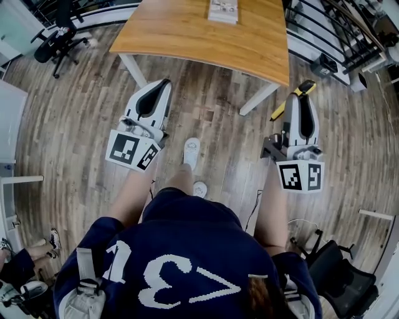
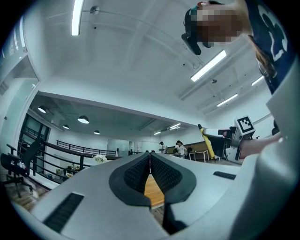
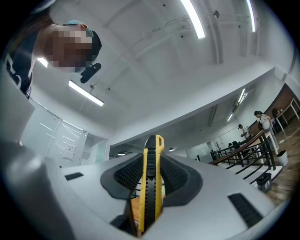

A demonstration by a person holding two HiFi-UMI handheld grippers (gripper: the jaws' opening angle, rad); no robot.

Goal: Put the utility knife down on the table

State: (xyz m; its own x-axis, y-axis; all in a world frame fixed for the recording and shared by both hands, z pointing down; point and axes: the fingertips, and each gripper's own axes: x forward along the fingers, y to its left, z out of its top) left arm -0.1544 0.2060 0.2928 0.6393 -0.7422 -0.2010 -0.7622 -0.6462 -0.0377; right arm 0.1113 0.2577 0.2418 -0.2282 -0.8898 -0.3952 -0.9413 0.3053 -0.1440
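A yellow and black utility knife [image 3: 151, 187] stands clamped between the black ribbed pads of my right gripper [image 3: 152, 174], its tip rising past the jaws. In the head view the right gripper [image 1: 301, 112] hovers over the wood floor short of the table, and the knife [image 1: 293, 98] sticks out forward from it. My left gripper [image 1: 151, 103] hangs at the left, also short of the wooden table [image 1: 187, 34]; in its own view the left gripper [image 2: 150, 161] has its pads meeting at the tips with nothing between them.
A white pad or packet [image 1: 223, 11] lies at the table's far edge. White table legs [image 1: 257, 99] slant down in front of me. Office chairs [image 1: 57, 38] stand at the far left, another chair [image 1: 340, 274] at the near right, railings [image 1: 349, 37] at the right.
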